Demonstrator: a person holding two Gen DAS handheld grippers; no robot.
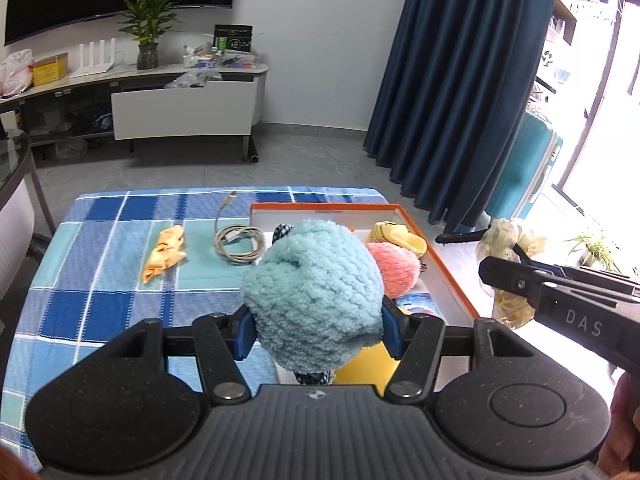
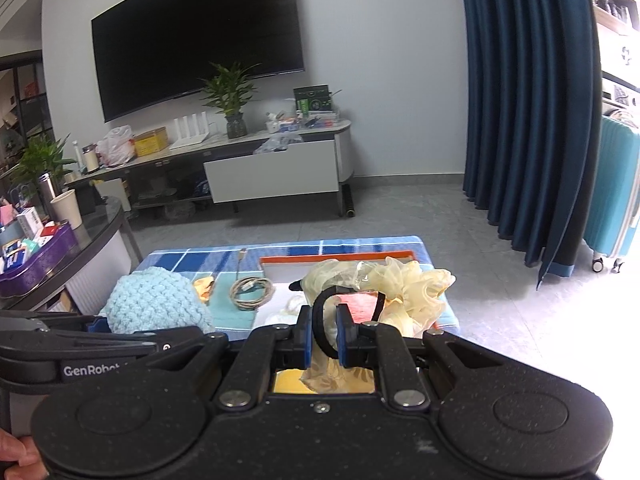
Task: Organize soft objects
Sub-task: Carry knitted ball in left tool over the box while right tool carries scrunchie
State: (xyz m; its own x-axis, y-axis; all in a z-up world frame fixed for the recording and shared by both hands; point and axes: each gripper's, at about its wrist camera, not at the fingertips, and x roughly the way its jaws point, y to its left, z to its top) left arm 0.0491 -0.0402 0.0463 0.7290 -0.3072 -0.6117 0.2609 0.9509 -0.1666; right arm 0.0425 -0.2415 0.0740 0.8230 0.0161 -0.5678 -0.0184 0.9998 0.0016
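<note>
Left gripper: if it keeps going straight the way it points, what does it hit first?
Probably the orange-rimmed box: the left gripper, shut on the blue fuzzy item, points down over it, likely meeting the pink fuzzy item inside. Depth is unclear.

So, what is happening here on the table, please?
A person sorts soft things with two handheld grippers. The left gripper holds a fluffy light-blue knit piece above the checked cloth. The right gripper is shut on a black headband with a cream bow. An orange-rimmed box already contains a pink fluffy item. A cable lies outside it.
</note>
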